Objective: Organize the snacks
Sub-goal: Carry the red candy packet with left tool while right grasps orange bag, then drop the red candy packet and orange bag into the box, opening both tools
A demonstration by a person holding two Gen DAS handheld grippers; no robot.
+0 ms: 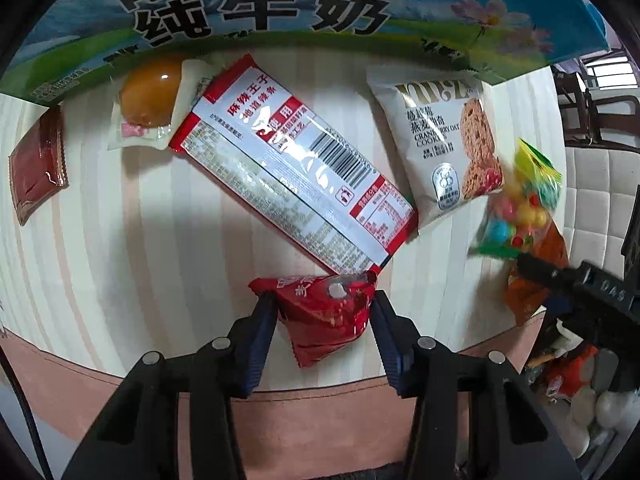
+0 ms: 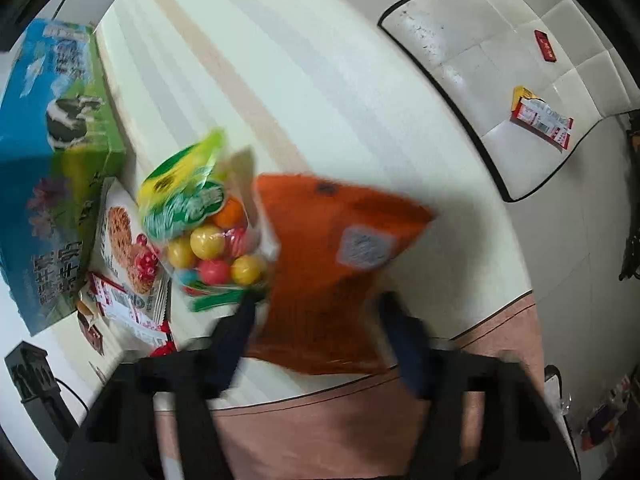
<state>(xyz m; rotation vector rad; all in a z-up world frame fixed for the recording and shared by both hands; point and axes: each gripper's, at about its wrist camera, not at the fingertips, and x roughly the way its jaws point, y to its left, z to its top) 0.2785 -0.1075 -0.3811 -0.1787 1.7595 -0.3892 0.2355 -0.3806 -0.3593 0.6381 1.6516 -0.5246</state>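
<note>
In the left wrist view my left gripper [image 1: 322,306] points down at the table's near edge. Its blue pads [image 1: 262,320] press both sides of a crumpled small red packet [image 1: 328,320]. In the blurred right wrist view my right gripper [image 2: 316,312] is shut on an orange packet [image 2: 336,248], which lies flat beside a bag of coloured candy balls [image 2: 208,240]. From the left wrist view the right gripper [image 1: 536,272] shows at the right over the orange packet [image 1: 532,300]. A long red-and-white packet [image 1: 288,172] lies just beyond the red one.
A blue-green milk carton [image 1: 280,4] stands along the far side of the striped table [image 1: 120,248]. A cookie pack [image 1: 440,140], a wrapped yellow pastry [image 1: 148,100] and a dark red sachet [image 1: 36,160] lie before it. A white cushioned seat [image 2: 500,60] is past the table.
</note>
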